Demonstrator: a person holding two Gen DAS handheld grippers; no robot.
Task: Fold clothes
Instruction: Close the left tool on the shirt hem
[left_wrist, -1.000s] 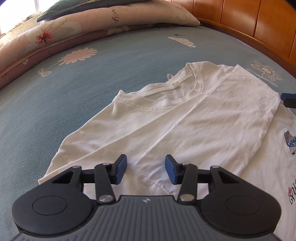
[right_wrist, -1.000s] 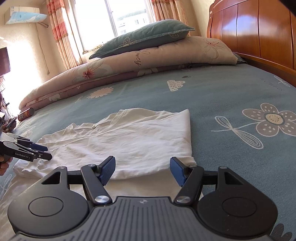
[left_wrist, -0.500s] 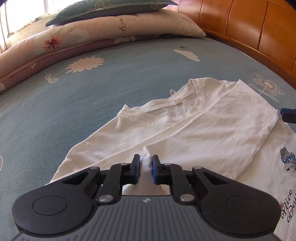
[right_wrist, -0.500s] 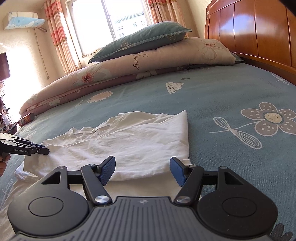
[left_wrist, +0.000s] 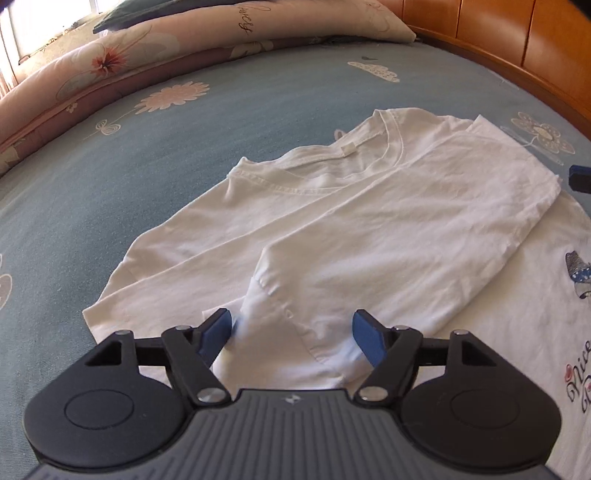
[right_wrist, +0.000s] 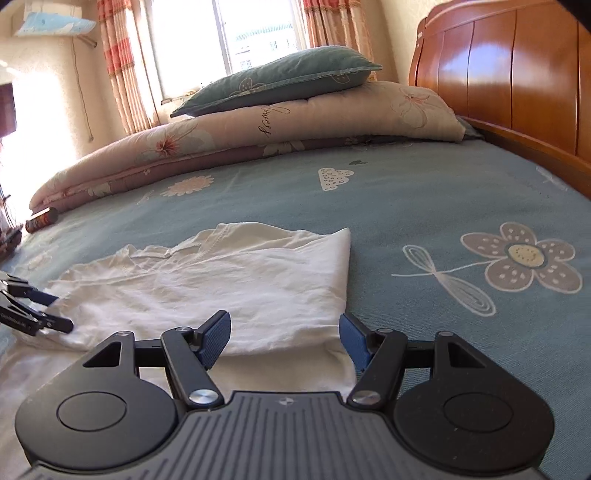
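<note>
Nearest us, the left tongs have just been opening and now stand wide, a raised bunch of the white T-shirt between the pads; whether it touches them we cannot tell. The right tongs gape over the shirt's folded edge, gripping nothing. The shirt lies on the blue flowered bed. Only the left view shows its printed front. Only the right view shows the rolled quilt, teal pillow, headboard and window.
</note>
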